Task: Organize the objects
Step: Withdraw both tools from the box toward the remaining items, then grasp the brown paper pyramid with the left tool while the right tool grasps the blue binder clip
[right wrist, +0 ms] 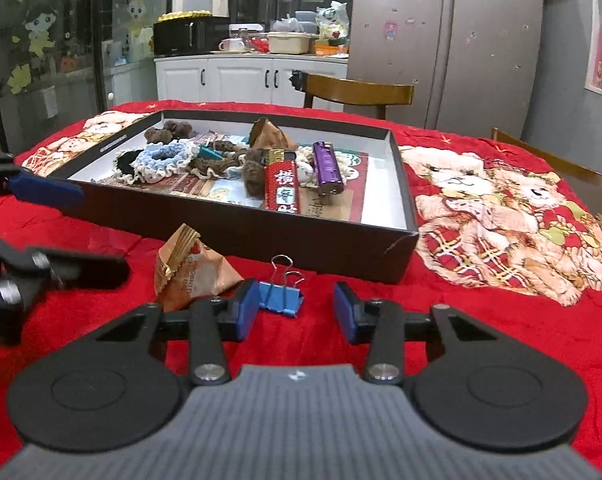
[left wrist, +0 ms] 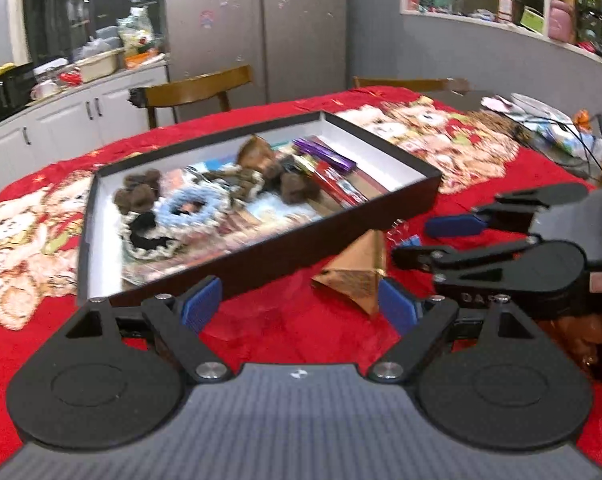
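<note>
Binder clip (right wrist: pixel 281 294): blue, on the red tablecloth (right wrist: pixel 481 320) just in front of the box (right wrist: pixel 237 232), wire handles standing up. Right gripper (right wrist: pixel 297 312) is spread wide, empty, the clip just ahead and nearer its left pad. Judgement: light, rigid, painted steel body probably slick; take it across the flat body sides, not the springy wire loops. Snack packet (right wrist: pixel 193 268) lies just left of the clip, close to the box wall. Looks light and crinkly, would crush; pinch the sealed crimped edge. Left gripper (left wrist: pixel 299 306) also wide open and empty, packet (left wrist: pixel 355 276) beside its right pad. Box already holds lighters (right wrist: pixel 283 188), scrunchies (right wrist: pixel 163 158) and other bits; these two look like what's left outside.
</note>
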`<state>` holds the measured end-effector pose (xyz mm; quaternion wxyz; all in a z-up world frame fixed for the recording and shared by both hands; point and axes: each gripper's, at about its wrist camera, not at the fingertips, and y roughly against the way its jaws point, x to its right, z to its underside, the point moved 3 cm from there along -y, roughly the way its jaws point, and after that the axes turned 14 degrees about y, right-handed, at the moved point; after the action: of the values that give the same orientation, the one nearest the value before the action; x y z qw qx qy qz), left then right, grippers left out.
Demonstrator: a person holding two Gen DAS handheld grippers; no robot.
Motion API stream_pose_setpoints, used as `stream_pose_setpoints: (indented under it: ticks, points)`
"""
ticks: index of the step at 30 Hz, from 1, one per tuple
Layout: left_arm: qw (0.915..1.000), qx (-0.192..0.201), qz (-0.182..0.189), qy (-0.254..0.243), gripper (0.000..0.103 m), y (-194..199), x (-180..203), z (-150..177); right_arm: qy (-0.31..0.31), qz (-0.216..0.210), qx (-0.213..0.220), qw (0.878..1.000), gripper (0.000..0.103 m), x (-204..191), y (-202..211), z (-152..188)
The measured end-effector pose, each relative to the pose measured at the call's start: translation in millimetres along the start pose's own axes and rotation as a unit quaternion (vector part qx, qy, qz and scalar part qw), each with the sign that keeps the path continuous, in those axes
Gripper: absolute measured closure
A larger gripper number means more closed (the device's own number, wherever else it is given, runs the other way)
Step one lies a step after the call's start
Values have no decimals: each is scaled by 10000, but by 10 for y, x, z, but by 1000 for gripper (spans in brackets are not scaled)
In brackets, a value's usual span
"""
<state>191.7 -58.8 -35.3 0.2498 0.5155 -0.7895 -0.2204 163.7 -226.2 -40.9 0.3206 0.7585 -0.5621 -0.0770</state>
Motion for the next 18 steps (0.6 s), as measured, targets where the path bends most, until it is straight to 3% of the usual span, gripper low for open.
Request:
stream_pose_setpoints:
  ticks: [6,8,18]
  points:
    - [9998,-42,197,-10,15,-54,65,28,283,-93,-77,9995,53,-74,-58,-15]
    - [9998,-63,213,7,15,-86,78,32,290,-85,-57,9995,71,-67,-58,-27]
    - [9995,-133,275,-4,15,-242,199,60,332,239,-131,9991,72,137,66,108]
